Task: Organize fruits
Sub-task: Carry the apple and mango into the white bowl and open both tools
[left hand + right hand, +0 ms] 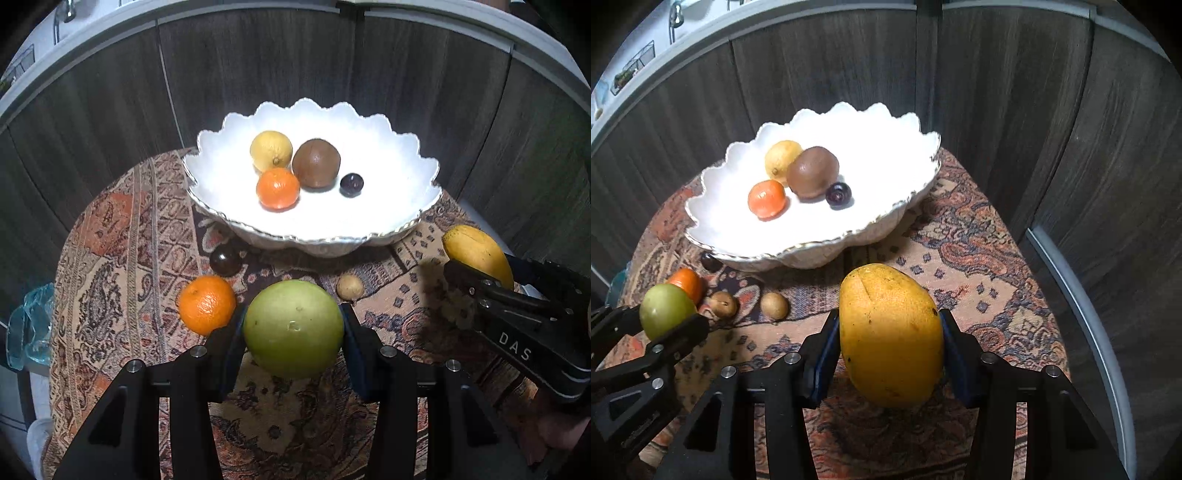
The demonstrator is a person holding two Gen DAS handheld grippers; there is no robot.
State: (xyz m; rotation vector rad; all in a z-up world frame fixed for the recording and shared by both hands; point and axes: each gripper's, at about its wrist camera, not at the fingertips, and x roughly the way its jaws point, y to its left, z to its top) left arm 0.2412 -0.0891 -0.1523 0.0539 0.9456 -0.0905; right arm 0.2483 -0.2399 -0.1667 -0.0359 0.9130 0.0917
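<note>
A white scalloped bowl (399,155) (886,155) stands at the back of the round table. It holds a lemon (270,150), an orange (277,188), a brown kiwi-like fruit (316,163) and a dark plum (351,184). My left gripper (293,325) is shut on a green apple (293,328) (666,312), just in front of the bowl. My right gripper (891,332) is shut on a yellow mango (891,338) (476,253), to the right of the bowl's front.
On the patterned tablecloth (122,258) lie an orange (207,304), a dark plum (225,260) and a small tan fruit (350,287); the right wrist view shows a second small brown fruit (723,304). Dark wood panels rise behind the table. A blue glass object (31,328) sits off the left edge.
</note>
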